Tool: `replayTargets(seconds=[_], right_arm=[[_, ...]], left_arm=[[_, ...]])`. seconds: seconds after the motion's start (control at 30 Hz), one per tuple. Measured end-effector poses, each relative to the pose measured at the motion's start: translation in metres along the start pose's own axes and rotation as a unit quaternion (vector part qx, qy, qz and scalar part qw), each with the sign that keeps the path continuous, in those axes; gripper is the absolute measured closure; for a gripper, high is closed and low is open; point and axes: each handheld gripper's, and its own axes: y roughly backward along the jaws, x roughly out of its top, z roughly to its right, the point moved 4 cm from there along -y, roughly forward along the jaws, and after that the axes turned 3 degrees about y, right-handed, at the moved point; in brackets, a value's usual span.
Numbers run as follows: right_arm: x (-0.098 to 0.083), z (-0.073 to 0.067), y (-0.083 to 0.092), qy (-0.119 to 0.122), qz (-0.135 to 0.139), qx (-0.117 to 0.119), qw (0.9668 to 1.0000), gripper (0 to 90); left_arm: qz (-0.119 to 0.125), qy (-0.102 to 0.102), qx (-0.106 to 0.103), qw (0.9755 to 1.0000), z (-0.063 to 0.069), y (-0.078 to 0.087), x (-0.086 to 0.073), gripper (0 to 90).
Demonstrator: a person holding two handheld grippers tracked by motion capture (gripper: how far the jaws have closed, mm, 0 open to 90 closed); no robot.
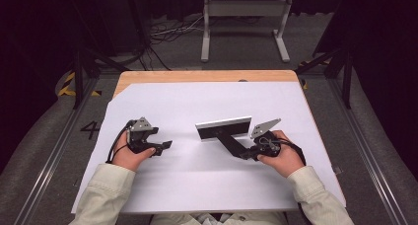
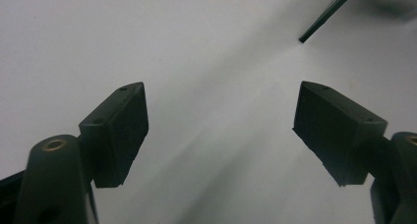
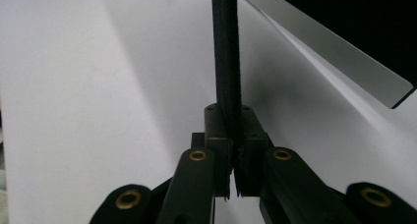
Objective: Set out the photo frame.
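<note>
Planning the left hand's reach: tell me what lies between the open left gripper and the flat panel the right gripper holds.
Nothing: the high view shows bare white sheet between left gripper and panel.

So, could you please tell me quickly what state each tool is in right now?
Left tool: open, nothing between its jaws.
Right tool: closed on the black strip of the tilted panel.

You are sitting in what looks like a lab or recording studio: a wooden table (image 1: 207,76) covered with a white sheet (image 1: 207,175) stands on grey carpet between metal rails (image 1: 47,161). Black curtains, loose cables (image 1: 170,31), hazard tape (image 1: 66,84) and a white metal stand (image 1: 244,22) surround it
</note>
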Motion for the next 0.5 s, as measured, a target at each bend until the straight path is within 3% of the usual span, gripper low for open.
replayTargets(seconds=[0.5], right_arm=[[-0.011, 0.003, -0.007, -0.002, -0.032, -0.018, 0.9993, 83.6]], left_arm=[[-0.003, -0.007, -0.003, 1.0, 0.002, -0.004, 0.004, 21.5]])
